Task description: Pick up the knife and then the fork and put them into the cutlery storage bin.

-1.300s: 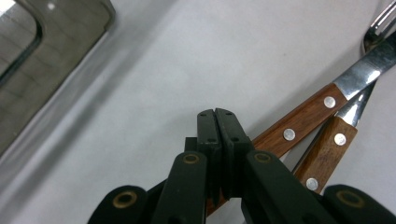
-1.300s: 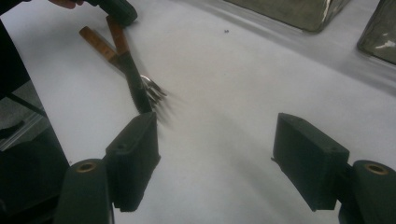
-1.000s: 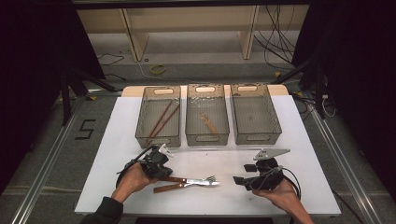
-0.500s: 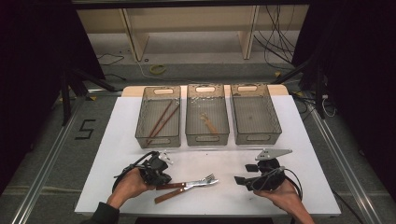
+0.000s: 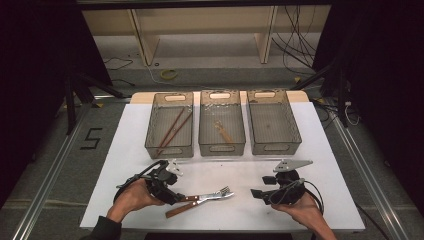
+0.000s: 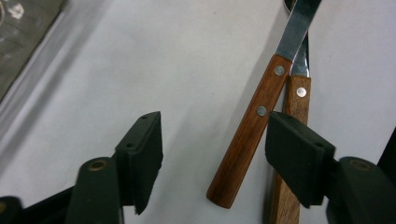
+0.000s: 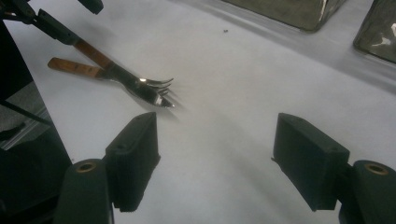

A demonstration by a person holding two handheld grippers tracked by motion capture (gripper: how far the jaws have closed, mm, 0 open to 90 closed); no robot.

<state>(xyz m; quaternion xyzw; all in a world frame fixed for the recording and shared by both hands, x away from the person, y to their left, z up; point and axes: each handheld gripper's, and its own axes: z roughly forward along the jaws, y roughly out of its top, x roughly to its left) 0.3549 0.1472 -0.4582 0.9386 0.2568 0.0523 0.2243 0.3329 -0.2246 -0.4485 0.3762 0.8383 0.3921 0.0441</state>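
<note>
At six o'clock on the white table (image 5: 125, 150), two crossed wood-handled forks (image 5: 200, 199), riveted, between just-opened left gripper (image 6: 212, 144) jaws, unclamped.

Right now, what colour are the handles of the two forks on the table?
Reddish-brown wood with small silver rivets; the fork handles show best in the left gripper view.

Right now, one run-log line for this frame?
left gripper: jaws just opened, astride wooden-handled fork | second wooden-handled fork: alongside, on white table | right gripper: open, empty

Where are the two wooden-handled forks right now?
In the high view, the forks lie crossed on the white table, near its front edge, left of centre, handles at the open left gripper.
</note>
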